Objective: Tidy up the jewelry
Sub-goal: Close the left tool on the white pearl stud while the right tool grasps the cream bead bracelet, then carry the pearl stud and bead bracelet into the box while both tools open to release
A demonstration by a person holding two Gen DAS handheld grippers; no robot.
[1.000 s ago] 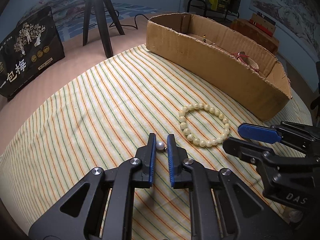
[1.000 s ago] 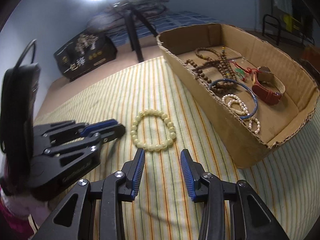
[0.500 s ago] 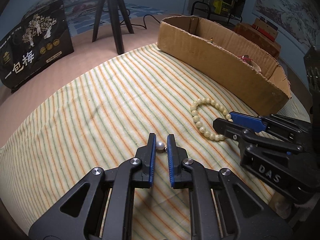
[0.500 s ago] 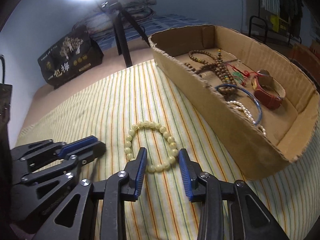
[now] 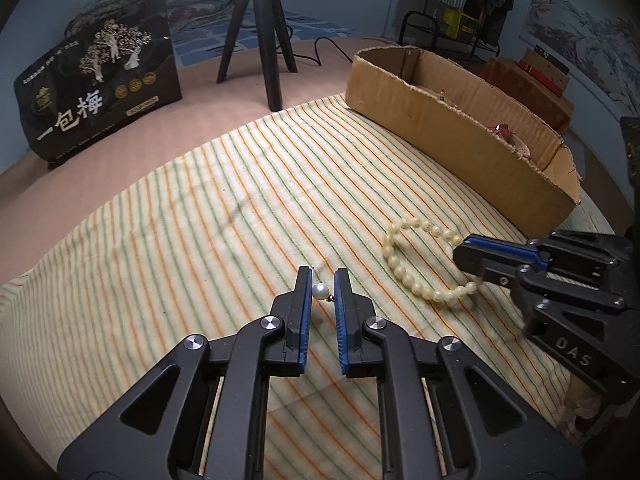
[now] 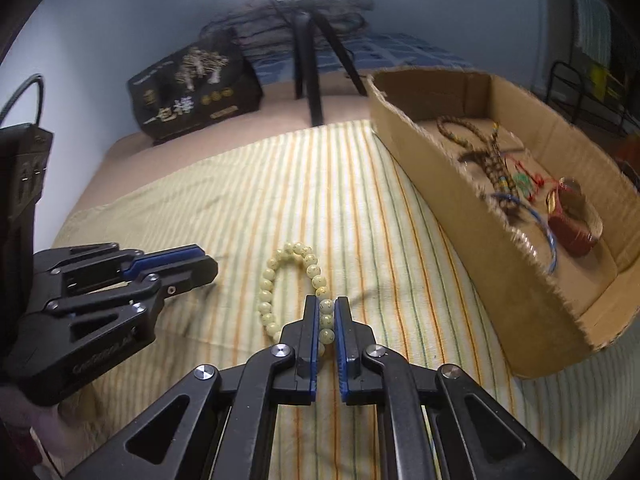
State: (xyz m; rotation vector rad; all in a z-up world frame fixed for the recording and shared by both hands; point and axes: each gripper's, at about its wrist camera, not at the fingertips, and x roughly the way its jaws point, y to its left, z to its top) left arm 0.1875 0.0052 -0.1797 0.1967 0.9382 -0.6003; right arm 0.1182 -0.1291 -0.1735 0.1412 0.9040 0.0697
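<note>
the left gripper [image 5: 323, 289] has its black, blue-padded jaws drawn narrow around a small white pearl with a tiny metal fitting [image 5: 321, 291], pinched between the fingertips [image 5: 305, 280] just above the yellow cloth with orange and green stripes [image 5: 224, 208]. in the right wrist view the same gripper [image 6: 200, 264] shows from the side at the left, its tips close together.

the right gripper [image 6: 326, 308] has its jaws narrowed onto one side of the pale cream beaded bracelet [image 6: 296, 288]; a few beads sit between the blue pads [image 6: 341, 332], while the other beads lie in a loop on the striped cloth ahead of the tips. in the left wrist view the bracelet [image 5: 404, 264] lies to the right of the pearl, and the right gripper [image 5: 466, 258] covers its far right edge.

the long open cardboard box with torn edges [image 6: 460, 184] stands on the cloth to the right of the bracelet, near but apart from it. inside it lie a strand of dark brown wooden beads [image 6: 476, 148], a thin blue bangle [image 6: 540, 220], a dark red band [image 6: 572, 228] and red cord with a green piece [image 6: 524, 184]. from the left wrist view the box [image 5: 460, 144] mostly shows its outer wall.

beyond the cloth stand a black tripod [image 5: 260, 28] and a black bag printed with gold trees and white chinese characters [image 5: 96, 88].
</note>
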